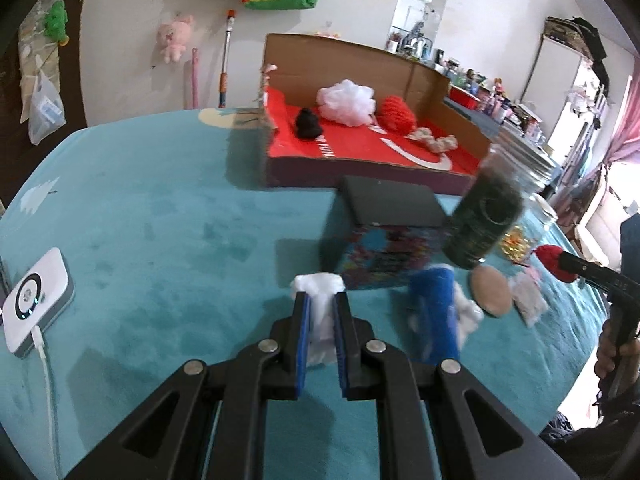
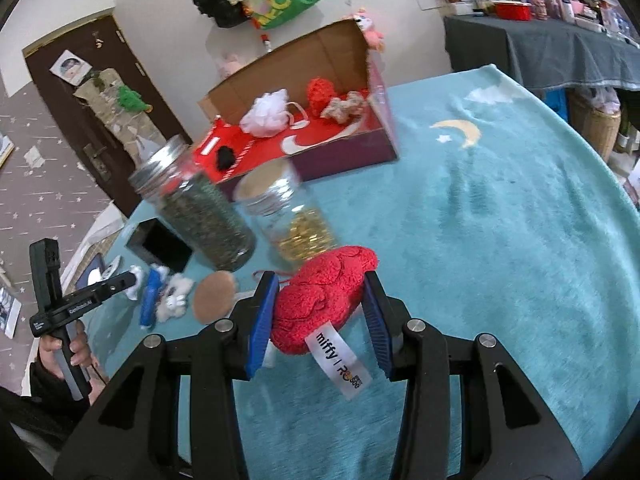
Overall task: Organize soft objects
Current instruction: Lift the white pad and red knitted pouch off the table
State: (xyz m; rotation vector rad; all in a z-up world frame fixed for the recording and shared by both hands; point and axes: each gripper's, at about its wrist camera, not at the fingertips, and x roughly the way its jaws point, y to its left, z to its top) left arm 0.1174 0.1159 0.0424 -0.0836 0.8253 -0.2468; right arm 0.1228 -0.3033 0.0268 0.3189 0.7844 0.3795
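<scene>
A red plush [image 2: 324, 300] sits clamped between the right gripper's [image 2: 320, 312] pads above the teal blanket [image 2: 500, 240]; the left gripper's [image 1: 320, 320] jaws pinch a white wad [image 1: 320, 292] nearly shut. Beyond stand two jars [image 2: 208, 224] and a shoebox [image 2: 344, 156] holding soft things.

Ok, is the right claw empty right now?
No, the right claw is shut on a red plush toy with a white "miffy" tag.
</scene>
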